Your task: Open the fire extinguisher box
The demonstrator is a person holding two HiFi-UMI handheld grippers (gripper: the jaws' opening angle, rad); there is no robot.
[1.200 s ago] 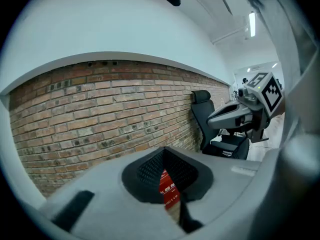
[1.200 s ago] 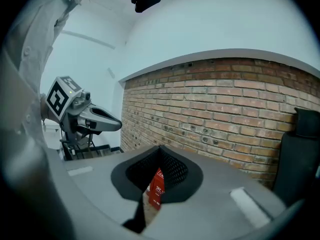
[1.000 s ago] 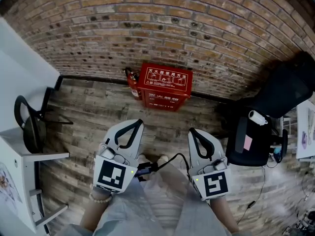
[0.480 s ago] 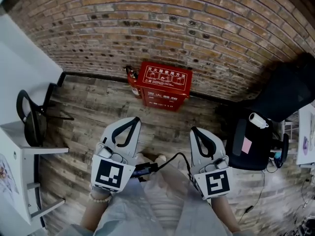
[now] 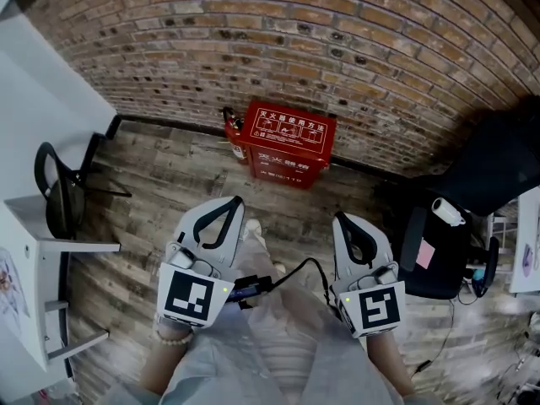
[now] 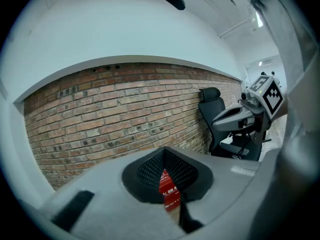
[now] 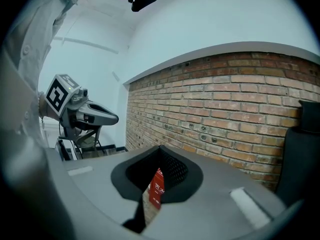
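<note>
The red fire extinguisher box (image 5: 288, 144) stands on the wooden floor against the brick wall, its lid down, with white print on top. A red extinguisher (image 5: 229, 133) stands at its left side. My left gripper (image 5: 229, 202) and right gripper (image 5: 344, 219) are held side by side well short of the box, both shut and holding nothing. In the left gripper view a strip of the box (image 6: 168, 189) shows through the gap behind the shut jaws. The right gripper view shows the box (image 7: 157, 189) the same way, far ahead.
A black office chair (image 5: 439, 243) with items on it stands to the right. At the left stands a white shelf unit (image 5: 34, 226) with a black chair (image 5: 55, 201) beside it. The brick wall (image 5: 337, 49) closes the far side. A cable (image 5: 278, 275) hangs between the grippers.
The view has drifted toward the box and a shoe has come forward between the grippers. Both grippers stay shut and level.
</note>
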